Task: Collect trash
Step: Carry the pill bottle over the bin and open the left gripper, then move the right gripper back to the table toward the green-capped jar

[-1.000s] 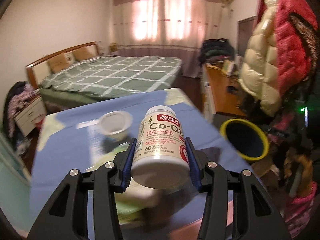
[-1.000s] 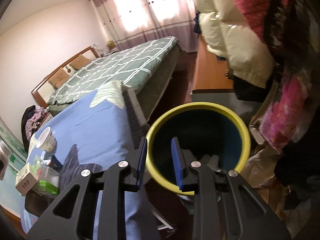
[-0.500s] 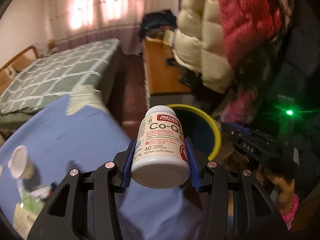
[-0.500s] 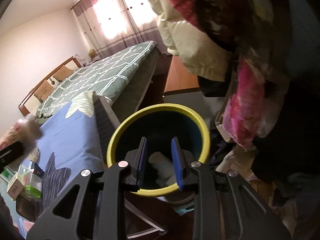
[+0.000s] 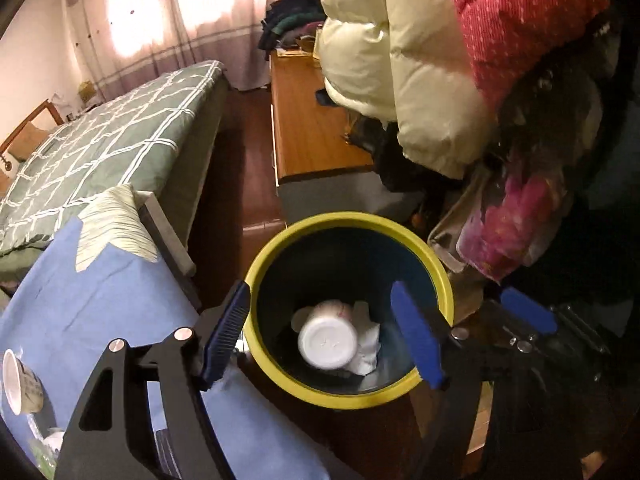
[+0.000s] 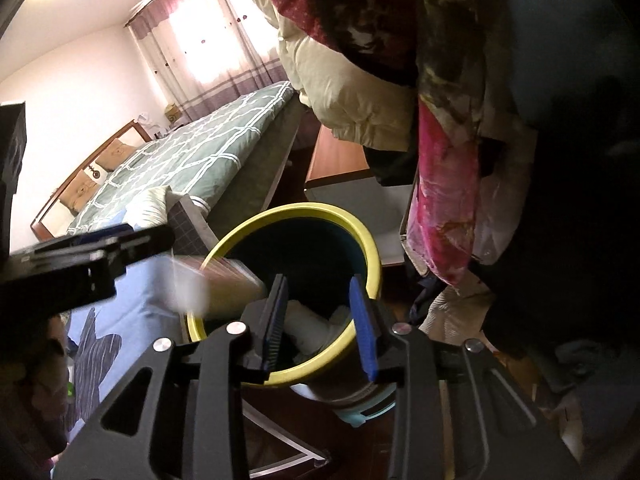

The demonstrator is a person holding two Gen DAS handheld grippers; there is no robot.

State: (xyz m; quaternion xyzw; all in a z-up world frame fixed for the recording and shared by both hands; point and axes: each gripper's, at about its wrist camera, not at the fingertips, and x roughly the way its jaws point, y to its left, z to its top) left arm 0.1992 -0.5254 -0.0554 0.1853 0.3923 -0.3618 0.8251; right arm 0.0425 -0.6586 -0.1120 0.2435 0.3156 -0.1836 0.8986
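Observation:
The yellow-rimmed dark bin (image 5: pixel 348 220) stands on the floor beside the table. My left gripper (image 5: pixel 320 288) hangs over its mouth with jaws opening wide and its pads touching nothing. The white supplement bottle (image 5: pixel 328 344) is loose below them, base toward the camera, inside the bin above crumpled white paper (image 5: pixel 370 346). In the right wrist view the bottle (image 6: pixel 216 288) is a blur at the rim of the bin (image 6: pixel 296 210), just under the left gripper (image 6: pixel 80 264). My right gripper (image 6: pixel 318 280) is over the bin's near side, jaws opening and empty.
A blue-covered table (image 5: pixel 100 300) lies left of the bin, with a paper cup (image 5: pixel 16 384) near its left edge. Puffy jackets (image 5: pixel 400 60) hang close above and to the right. A green bed (image 5: pixel 100 148) and a wooden desk (image 5: pixel 308 128) stand beyond.
My left gripper swung right from above the table to over the bin and let go of the bottle, which has dropped into the bin. The right gripper's jaws widened a little.

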